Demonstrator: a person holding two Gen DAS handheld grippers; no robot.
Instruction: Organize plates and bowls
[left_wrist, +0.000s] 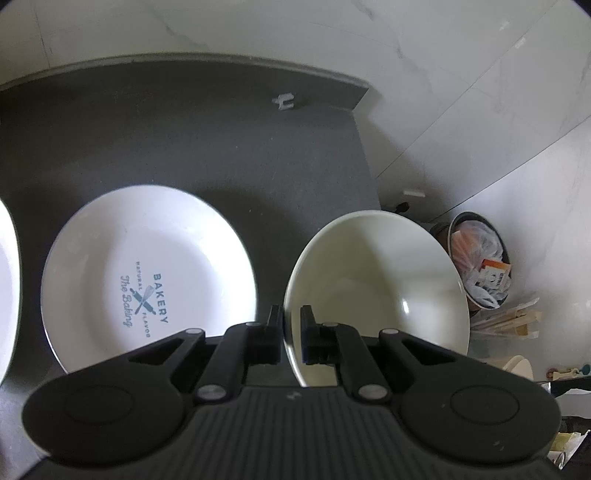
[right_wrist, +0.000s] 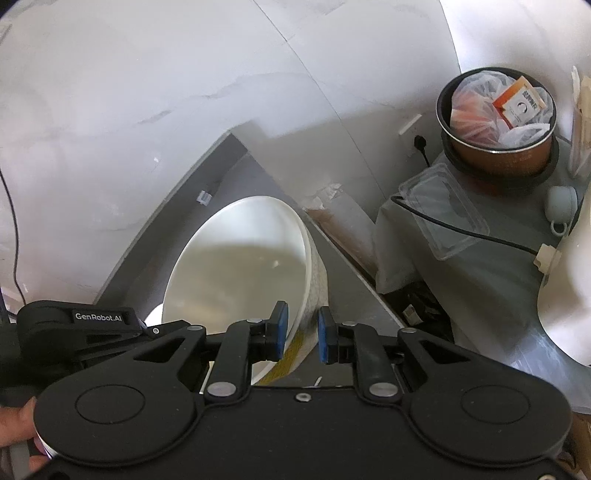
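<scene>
Two hand-held grippers at one white bowl above a dark table.
The left hand-held gripper (left_wrist: 291, 328) pinches the near rim of the bowl (left_wrist: 380, 284), one finger inside and one outside. The right hand-held gripper (right_wrist: 300, 334) straddles the tilted bowl's (right_wrist: 240, 266) wall, its blue pads (right_wrist: 279, 328) narrowly spread, contact unclear. A printed plate (left_wrist: 147, 273) lies flat on the table (left_wrist: 184, 129), left of the bowl.

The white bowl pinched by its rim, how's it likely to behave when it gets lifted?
The white bowl looks like glazed ceramic: rigid, probably heavy for its size and breakable. Its glossy rim could slip between the left tool's pads. Held at one edge and already tilted, it may swing; the right tool straddles its wall too.
</scene>
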